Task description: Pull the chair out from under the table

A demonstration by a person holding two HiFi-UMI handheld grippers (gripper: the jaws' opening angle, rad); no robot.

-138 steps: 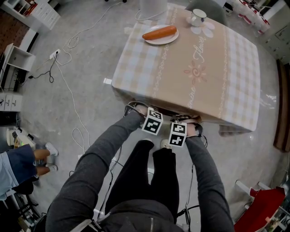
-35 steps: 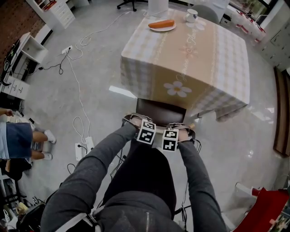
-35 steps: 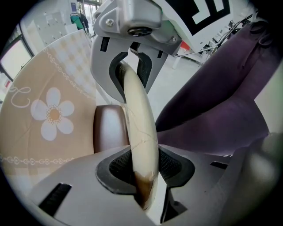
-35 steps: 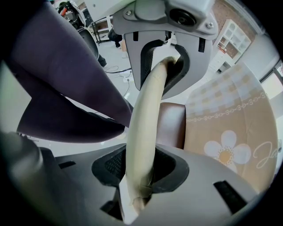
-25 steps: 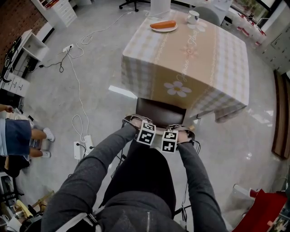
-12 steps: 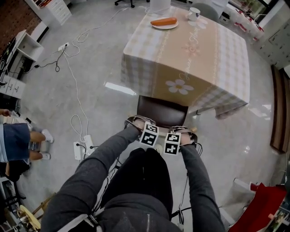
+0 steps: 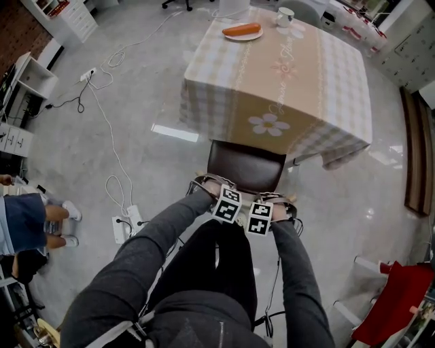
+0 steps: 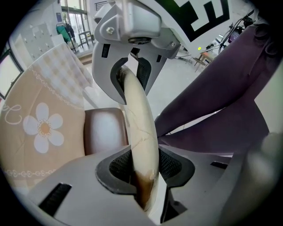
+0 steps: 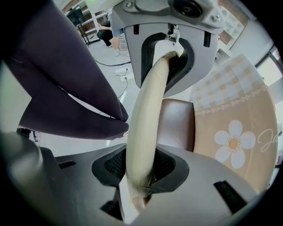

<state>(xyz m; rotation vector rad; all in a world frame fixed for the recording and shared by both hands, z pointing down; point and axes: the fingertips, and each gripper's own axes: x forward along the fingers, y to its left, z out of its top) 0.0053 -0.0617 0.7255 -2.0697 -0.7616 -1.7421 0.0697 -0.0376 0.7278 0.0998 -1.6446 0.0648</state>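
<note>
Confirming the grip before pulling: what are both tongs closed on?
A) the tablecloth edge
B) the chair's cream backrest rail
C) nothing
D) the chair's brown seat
B: the left tongs and right tongs each clamp the cream backrest rail between their pads.

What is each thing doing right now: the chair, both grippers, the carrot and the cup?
chair: seat sticking out from under the table.
left gripper: shut on the chair's cream top rail.
right gripper: shut on the same top rail.
carrot: lying on its plate.
cup: upright on the table.
</note>
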